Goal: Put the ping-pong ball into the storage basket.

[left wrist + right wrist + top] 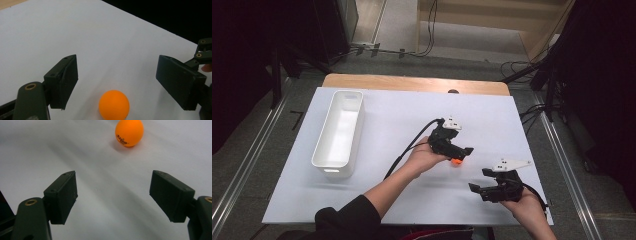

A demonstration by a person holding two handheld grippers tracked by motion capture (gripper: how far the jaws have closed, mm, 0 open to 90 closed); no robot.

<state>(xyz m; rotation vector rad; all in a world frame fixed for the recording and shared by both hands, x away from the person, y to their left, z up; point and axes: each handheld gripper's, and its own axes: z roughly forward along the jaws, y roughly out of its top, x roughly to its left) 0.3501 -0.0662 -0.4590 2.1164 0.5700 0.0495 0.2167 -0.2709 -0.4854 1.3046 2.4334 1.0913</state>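
High view. The left gripper (460,155) sits over the orange ball (456,161), which lies on the white table (412,120) right of centre, just under the jaw tips. The left forearm reaches in from the bottom edge, slanting up and to the right, the hand wrapped round the gripper body with its cable trailing back toward the person. The right gripper (477,189) is held low near the table's front right corner, pointing left, apart from the ball. A white bin (339,131) stands well to the left, and looks empty.

Left gripper view. The ball (114,104) rests on the table between the jaws, which stand wide apart on either side of it; neither touches it. It lies near the bottom of the frame, so well back between the jaws. Judgement: the step in hand is the approach to a grasp, with the ball bracketed but not yet taken. The next move calls for closing the jaws evenly on the ball's middle; being round and light, it is likely to roll if one jaw meets it first.

Right gripper view. The ball (129,132) lies ahead of the jaws and clear of them, with small print on its side. These jaws are spread wide and hold nothing. Judgement: this gripper is standing by.
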